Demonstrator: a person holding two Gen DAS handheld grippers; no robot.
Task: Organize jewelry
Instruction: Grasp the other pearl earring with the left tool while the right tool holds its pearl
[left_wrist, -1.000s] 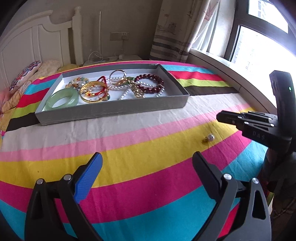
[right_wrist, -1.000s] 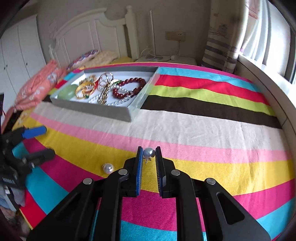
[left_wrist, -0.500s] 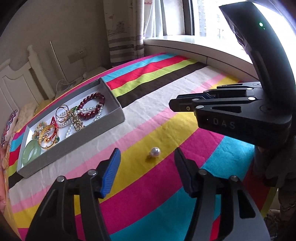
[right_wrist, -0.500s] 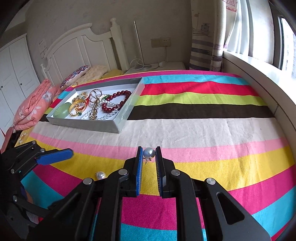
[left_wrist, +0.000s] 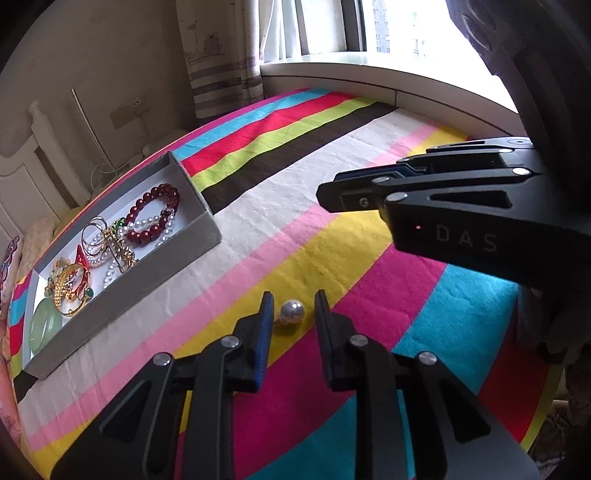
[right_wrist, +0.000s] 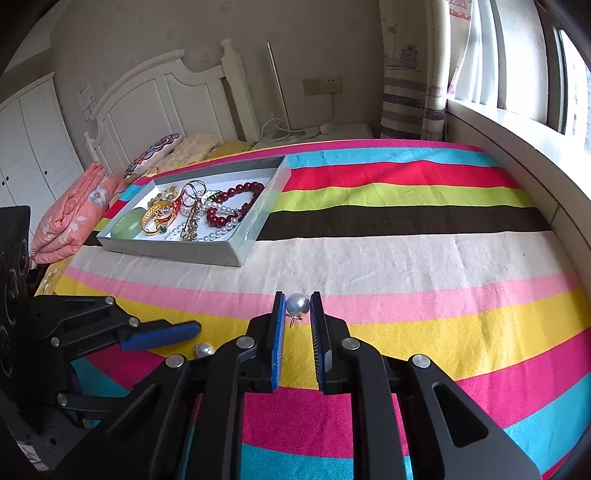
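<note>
A pearl earring (left_wrist: 292, 312) lies on the striped bedspread between the fingers of my left gripper (left_wrist: 293, 306), which has narrowed around it with small gaps on both sides. It also shows in the right wrist view (right_wrist: 204, 349). My right gripper (right_wrist: 297, 308) is shut on a second pearl earring (right_wrist: 297, 305) and holds it above the bed. A grey tray (right_wrist: 192, 251) at the far left holds a green bangle (right_wrist: 127, 223), gold bracelets, a red bead bracelet (right_wrist: 231, 205) and pearl strands.
The right gripper's body (left_wrist: 461, 214) hangs over the bed to the right of my left gripper. Pillows and a folded pink blanket (right_wrist: 74, 214) lie by the headboard. A window ledge (right_wrist: 517, 147) runs along the bed's right side.
My left gripper has moved down to the loose pearl earring and its fingers have closed in around it. The right gripper still holds its earring and has shifted slightly.
</note>
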